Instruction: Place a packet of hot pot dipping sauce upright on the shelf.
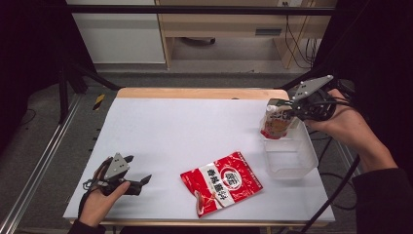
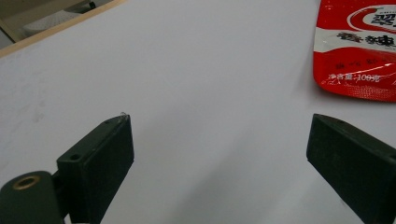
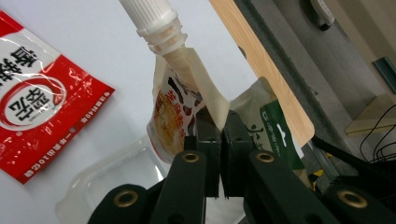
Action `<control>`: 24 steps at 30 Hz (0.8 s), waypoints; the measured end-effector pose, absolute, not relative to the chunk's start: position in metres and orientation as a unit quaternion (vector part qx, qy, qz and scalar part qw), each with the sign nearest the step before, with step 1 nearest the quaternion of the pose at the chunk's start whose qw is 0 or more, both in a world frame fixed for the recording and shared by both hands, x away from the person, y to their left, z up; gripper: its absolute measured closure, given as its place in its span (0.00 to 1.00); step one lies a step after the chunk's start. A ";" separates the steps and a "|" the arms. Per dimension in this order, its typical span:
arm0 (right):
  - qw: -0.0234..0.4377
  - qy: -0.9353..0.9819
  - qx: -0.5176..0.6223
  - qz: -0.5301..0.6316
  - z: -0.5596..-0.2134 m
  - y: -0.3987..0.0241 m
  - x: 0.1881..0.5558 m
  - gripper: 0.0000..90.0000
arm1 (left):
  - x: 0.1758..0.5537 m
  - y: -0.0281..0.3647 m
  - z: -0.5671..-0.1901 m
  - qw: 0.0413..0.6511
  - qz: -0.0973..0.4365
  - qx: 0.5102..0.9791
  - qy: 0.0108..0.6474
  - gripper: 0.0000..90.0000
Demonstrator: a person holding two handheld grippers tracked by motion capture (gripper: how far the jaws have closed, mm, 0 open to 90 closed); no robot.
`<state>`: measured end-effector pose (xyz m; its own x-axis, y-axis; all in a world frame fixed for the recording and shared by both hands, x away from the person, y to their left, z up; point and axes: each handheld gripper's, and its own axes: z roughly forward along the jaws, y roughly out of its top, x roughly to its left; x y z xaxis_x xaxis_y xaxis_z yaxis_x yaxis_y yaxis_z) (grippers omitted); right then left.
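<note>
Clear plastic tub (image 1: 288, 157) empty; right gripper (image 1: 291, 105) jaws clamp spouted pouch (image 1: 275, 123) above; left gripper (image 1: 139, 171) jaws apart.

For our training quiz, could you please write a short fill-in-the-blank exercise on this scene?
1. The right gripper is shut on a spouted ____.
2. The pouch hangs over a clear ____.
3. The flat sachet on the table is mostly ____.
4. The left gripper has its jaws ____.

Missing words: pouch; tub; red; open
</note>
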<state>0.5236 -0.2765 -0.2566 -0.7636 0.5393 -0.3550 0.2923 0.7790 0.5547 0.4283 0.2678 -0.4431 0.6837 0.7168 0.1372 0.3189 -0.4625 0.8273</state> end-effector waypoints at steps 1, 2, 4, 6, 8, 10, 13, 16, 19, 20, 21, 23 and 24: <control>0.256 0.907 0.233 0.242 -0.260 -0.278 0.525 0.98 | 0.428 0.268 -0.443 0.411 0.242 0.820 0.317 0.08; 0.256 0.908 0.232 0.239 -0.262 -0.281 0.527 0.98 | 0.428 0.268 -0.443 0.411 0.242 0.820 0.317 0.08; 0.255 0.907 0.235 0.238 -0.265 -0.283 0.529 0.98 | 0.429 0.268 -0.443 0.411 0.242 0.820 0.317 0.08; 0.256 0.906 0.240 0.237 -0.269 -0.287 0.533 0.98 | 0.429 0.269 -0.444 0.410 0.242 0.820 0.317 0.08; 0.256 0.905 0.245 0.237 -0.274 -0.290 0.537 0.98 | 0.429 0.268 -0.444 0.410 0.243 0.820 0.317 0.08; 0.254 0.904 0.248 0.236 -0.278 -0.294 0.541 0.98 | 0.429 0.268 -0.444 0.410 0.242 0.821 0.316 0.08; 0.256 0.905 0.249 0.230 -0.284 -0.296 0.544 0.98 | 0.428 0.267 -0.444 0.410 0.241 0.821 0.315 0.08; 0.254 0.908 0.247 0.225 -0.289 -0.296 0.546 0.98 | 0.428 0.267 -0.444 0.409 0.241 0.822 0.315 0.08; 0.252 0.907 0.250 0.227 -0.293 -0.296 0.547 0.98 | 0.428 0.267 -0.444 0.409 0.241 0.822 0.314 0.08; 0.252 0.907 0.251 0.225 -0.297 -0.297 0.548 0.98 | 0.428 0.267 -0.444 0.408 0.241 0.823 0.314 0.08; 0.249 0.907 0.252 0.227 -0.298 -0.297 0.548 0.98 | 0.428 0.267 -0.444 0.409 0.241 0.823 0.314 0.08; 0.246 0.906 0.256 0.229 -0.302 -0.298 0.549 0.98 | 0.428 0.266 -0.444 0.408 0.240 0.823 0.313 0.08; 0.245 0.908 0.255 0.226 -0.303 -0.298 0.549 0.98 | 0.428 0.266 -0.444 0.408 0.240 0.823 0.313 0.08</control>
<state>0.5495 -0.2979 -0.3031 -0.7493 0.5740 -0.3301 0.3523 0.7677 0.5353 0.4282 0.2665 -0.4444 0.6885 0.7117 0.1397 0.3198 -0.4708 0.8223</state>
